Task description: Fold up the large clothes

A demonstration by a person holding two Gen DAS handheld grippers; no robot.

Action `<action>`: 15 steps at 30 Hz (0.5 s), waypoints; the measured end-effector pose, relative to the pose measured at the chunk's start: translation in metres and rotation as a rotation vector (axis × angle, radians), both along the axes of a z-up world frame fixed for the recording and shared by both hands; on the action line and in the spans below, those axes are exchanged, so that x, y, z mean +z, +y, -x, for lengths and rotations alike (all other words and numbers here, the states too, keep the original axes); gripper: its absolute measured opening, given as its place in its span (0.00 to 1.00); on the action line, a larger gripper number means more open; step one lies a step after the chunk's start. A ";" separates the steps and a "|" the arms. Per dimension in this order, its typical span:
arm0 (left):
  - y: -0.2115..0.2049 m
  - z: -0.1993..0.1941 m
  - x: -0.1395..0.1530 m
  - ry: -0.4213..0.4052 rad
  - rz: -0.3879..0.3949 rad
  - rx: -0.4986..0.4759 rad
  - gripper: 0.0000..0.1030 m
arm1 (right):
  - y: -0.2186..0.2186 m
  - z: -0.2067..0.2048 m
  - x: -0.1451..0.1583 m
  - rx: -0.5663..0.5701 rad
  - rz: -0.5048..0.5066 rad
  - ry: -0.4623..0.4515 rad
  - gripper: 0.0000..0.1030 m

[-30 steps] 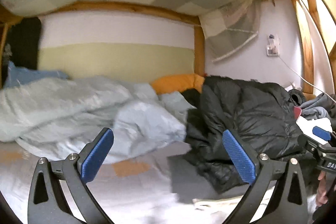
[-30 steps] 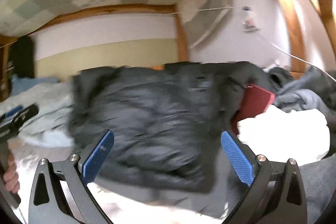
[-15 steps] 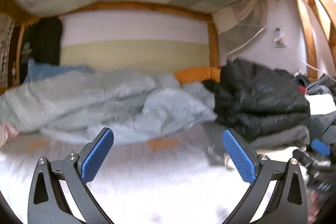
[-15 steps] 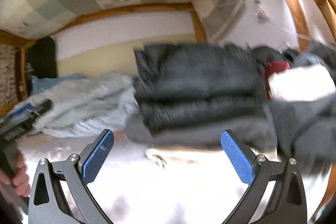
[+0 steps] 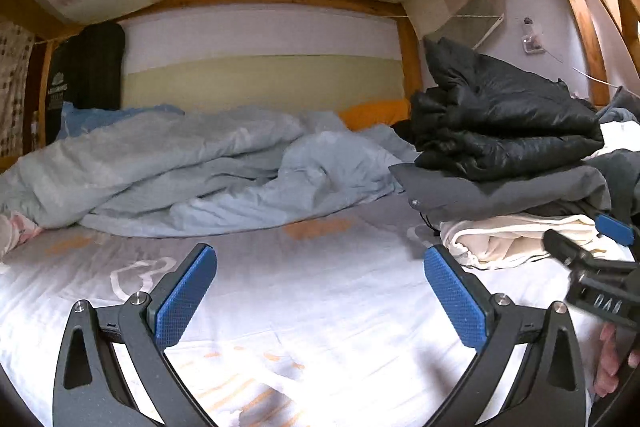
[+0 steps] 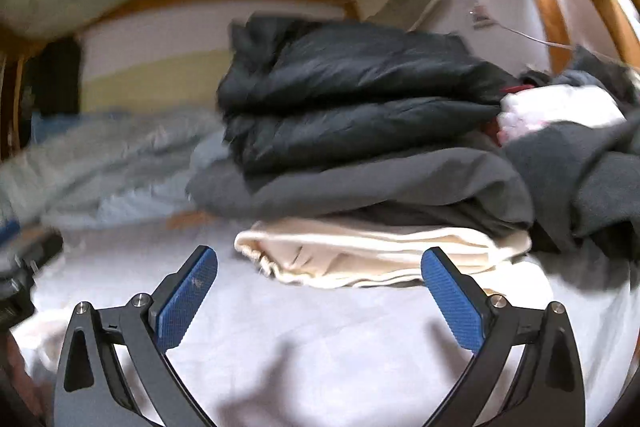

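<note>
A folded black puffer jacket (image 5: 504, 127) lies on top of a stack at the right of the bed, over a folded grey garment (image 5: 508, 191) and a cream garment (image 5: 512, 239). The same stack shows in the right wrist view: jacket (image 6: 352, 99), grey garment (image 6: 384, 183), cream garment (image 6: 360, 251). My left gripper (image 5: 320, 291) is open and empty above the white sheet. My right gripper (image 6: 320, 295) is open and empty just in front of the stack; it also shows at the right edge of the left wrist view (image 5: 596, 267).
A crumpled light blue duvet (image 5: 192, 167) fills the far side of the bed, with an orange pillow (image 5: 372, 111) behind it. More unfolded grey clothes (image 6: 580, 167) and a white item (image 6: 560, 107) lie right of the stack. Wooden bunk frame posts (image 5: 408, 47) stand behind.
Both grippers have drawn back from the black jacket, which now rests folded on the stack. Both views have swung and dropped lower, showing more bare sheet.
</note>
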State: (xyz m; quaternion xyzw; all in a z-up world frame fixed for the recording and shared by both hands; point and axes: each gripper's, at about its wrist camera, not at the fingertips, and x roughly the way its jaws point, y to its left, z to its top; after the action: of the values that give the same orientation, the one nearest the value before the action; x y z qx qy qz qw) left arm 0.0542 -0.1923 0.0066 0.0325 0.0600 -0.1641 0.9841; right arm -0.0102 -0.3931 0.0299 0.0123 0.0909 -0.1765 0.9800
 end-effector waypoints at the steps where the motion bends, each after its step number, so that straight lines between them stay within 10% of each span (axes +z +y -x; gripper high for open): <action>1: 0.002 0.000 0.000 -0.001 0.009 -0.003 1.00 | 0.007 0.000 0.000 0.003 0.031 -0.002 1.00; 15: 0.018 0.003 0.002 -0.013 0.088 0.047 1.00 | 0.015 0.005 0.001 -0.030 0.058 -0.016 1.00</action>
State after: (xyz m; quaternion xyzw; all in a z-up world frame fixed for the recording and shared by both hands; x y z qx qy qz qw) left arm 0.0513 -0.1746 0.0084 -0.0112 0.0470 -0.1434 0.9885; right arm -0.0148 -0.3780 0.0311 -0.0133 0.0778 -0.1936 0.9779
